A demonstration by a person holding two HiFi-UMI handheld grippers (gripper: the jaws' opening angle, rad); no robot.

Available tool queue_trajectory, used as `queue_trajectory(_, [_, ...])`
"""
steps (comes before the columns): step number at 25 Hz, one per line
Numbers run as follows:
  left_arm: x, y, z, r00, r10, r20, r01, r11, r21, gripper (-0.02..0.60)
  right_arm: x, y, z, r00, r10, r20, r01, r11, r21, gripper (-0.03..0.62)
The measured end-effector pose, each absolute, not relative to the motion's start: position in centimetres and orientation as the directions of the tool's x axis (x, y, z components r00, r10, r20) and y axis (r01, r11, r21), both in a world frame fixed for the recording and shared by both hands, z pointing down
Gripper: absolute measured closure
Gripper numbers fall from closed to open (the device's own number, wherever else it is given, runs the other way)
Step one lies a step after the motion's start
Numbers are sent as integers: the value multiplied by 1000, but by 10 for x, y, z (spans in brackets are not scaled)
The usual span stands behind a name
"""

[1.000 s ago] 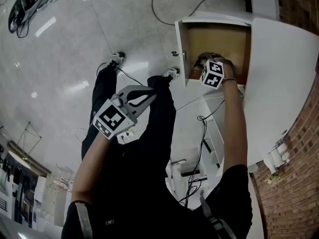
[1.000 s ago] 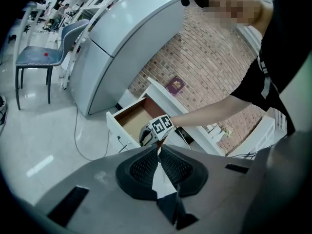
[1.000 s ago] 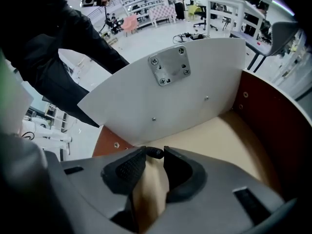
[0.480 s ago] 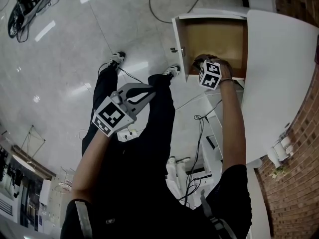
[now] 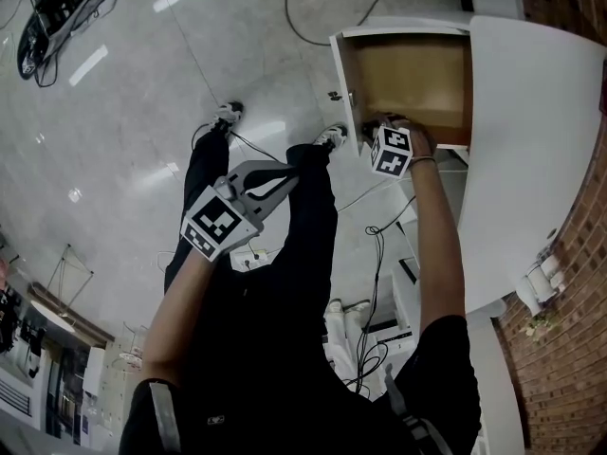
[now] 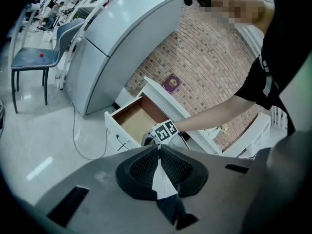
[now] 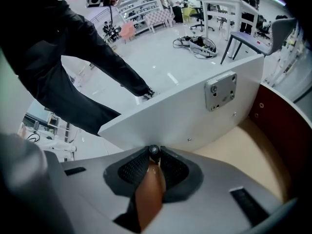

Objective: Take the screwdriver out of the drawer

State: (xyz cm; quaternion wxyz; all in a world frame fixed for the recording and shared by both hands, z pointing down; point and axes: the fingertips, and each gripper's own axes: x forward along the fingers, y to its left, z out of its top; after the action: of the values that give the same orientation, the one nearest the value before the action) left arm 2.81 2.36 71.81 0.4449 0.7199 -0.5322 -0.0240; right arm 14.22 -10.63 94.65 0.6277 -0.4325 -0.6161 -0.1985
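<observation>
The white drawer [image 5: 408, 74] stands pulled out, its tan bottom bare. My right gripper [image 7: 154, 151] hangs over the drawer's front corner and points steeply down; in the head view its marker cube [image 5: 391, 150] covers the jaws. Those jaws have just been closing and now press on the screwdriver [image 7: 150, 194]: its orange-brown handle runs back between the pads and its dark end pokes out at the tips. The drawer's front panel [image 7: 195, 116] lies just beyond the tips. My left gripper [image 5: 283, 173] is held over the person's legs, away from the drawer, shut with nothing in it [image 6: 159, 147].
A curved white desk top [image 5: 531, 159] covers the drawer's right side, with a brick wall [image 5: 569, 330] beyond it. Cables [image 5: 375, 245] trail over the glossy floor under the desk. The person's shoes [image 5: 225, 114] stand left of the drawer. A grey cabinet [image 6: 122, 38] stands behind it.
The right gripper's cube has shifted left and toward the drawer's front corner. The left gripper has hardly moved.
</observation>
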Motion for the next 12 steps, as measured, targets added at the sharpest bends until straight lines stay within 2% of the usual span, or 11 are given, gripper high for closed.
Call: queue_trajectory(12, [23, 19, 697, 458, -777, 432, -760, -91, 643, 553, 140, -108, 913, 45, 227, 973, 790, 588, -173, 473])
